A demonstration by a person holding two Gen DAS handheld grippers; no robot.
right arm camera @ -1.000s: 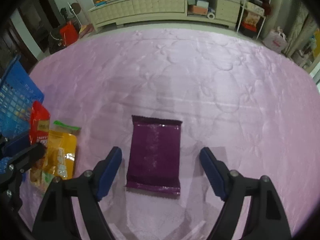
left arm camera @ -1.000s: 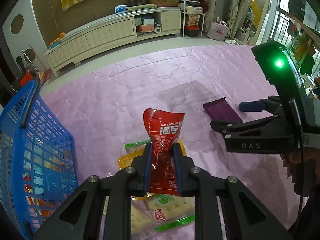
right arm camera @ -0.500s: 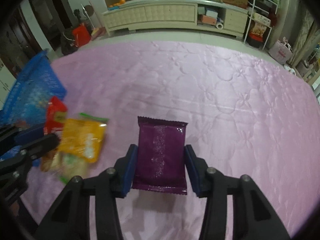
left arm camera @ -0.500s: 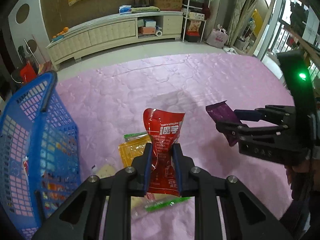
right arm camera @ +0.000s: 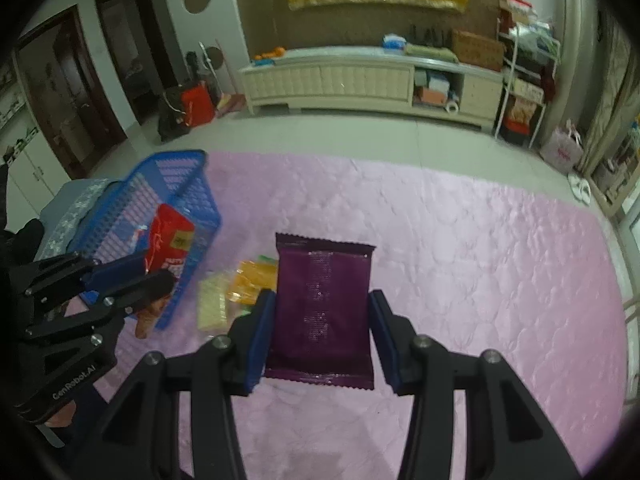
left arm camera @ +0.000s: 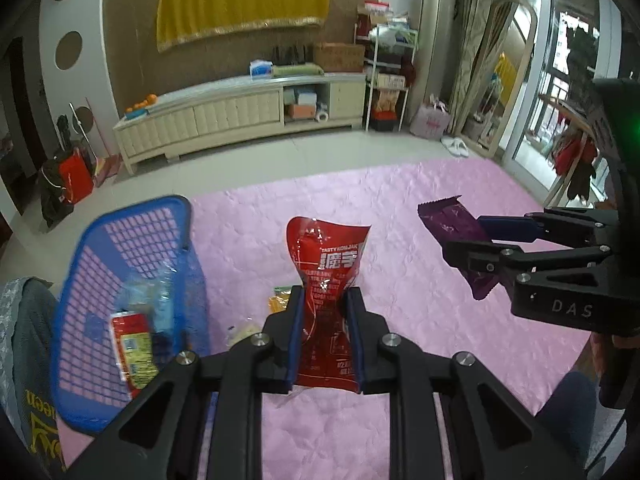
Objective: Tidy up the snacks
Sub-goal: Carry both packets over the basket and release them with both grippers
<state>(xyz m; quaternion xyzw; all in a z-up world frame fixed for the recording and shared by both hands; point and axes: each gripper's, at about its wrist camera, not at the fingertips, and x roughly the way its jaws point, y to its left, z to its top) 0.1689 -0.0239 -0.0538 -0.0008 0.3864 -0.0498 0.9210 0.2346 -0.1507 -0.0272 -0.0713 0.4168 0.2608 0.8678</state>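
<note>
My left gripper [left arm camera: 323,312] is shut on a red konjac snack packet [left arm camera: 328,276] and holds it upright above the pink quilt, right of the blue basket [left arm camera: 120,256]. It also shows in the right wrist view [right arm camera: 168,240]. My right gripper [right arm camera: 322,320] is shut on a flat purple snack packet [right arm camera: 324,304], lifted off the quilt; the packet also shows in the left wrist view [left arm camera: 452,228]. A yellow packet [right arm camera: 254,280] and a pale cracker packet [right arm camera: 212,306] lie on the quilt beside the basket. The basket holds several snacks.
The pink quilt [right arm camera: 460,248] covers a bed. A grey cloth [left arm camera: 24,320] lies left of the basket. A long cream cabinet [left arm camera: 240,116] stands against the far wall across a tiled floor.
My right gripper closed on the purple packet and lifted it off the quilt. Both grippers rose with their packets, and the left one now sits nearer the basket.
</note>
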